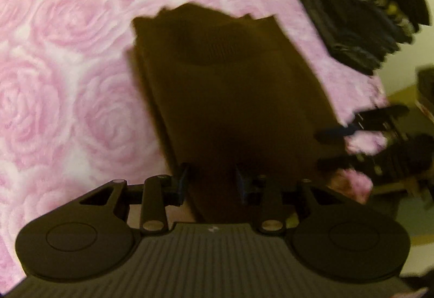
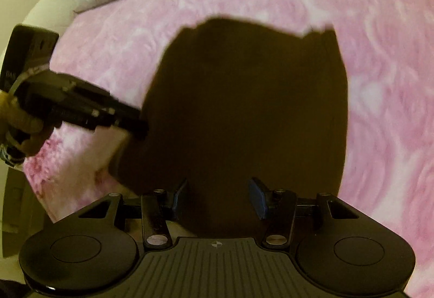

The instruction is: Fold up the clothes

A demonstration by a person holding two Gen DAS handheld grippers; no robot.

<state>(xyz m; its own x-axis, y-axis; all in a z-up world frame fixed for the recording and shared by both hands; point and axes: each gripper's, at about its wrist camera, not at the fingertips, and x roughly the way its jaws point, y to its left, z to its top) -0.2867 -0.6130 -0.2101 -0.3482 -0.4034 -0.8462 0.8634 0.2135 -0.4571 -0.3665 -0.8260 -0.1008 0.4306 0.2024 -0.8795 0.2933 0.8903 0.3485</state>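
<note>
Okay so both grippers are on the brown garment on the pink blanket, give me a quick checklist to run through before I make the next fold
1. Left gripper on the brown garment: ok, cloth sits between its fingers.
2. Right gripper on the same near edge: ok, cloth between its fingers.
3. Firmness of both pinches: cannot tell, the jaws look partly apart and the cloth is dark.
4. Garment flat on the pink blanket: ok as far as visible, collar end away from the grippers.
5. Landing space ahead: ok, bare blanket beyond the collar.
6. Stack of folded dark clothes: ok, apart from the garment at far right.
</note>
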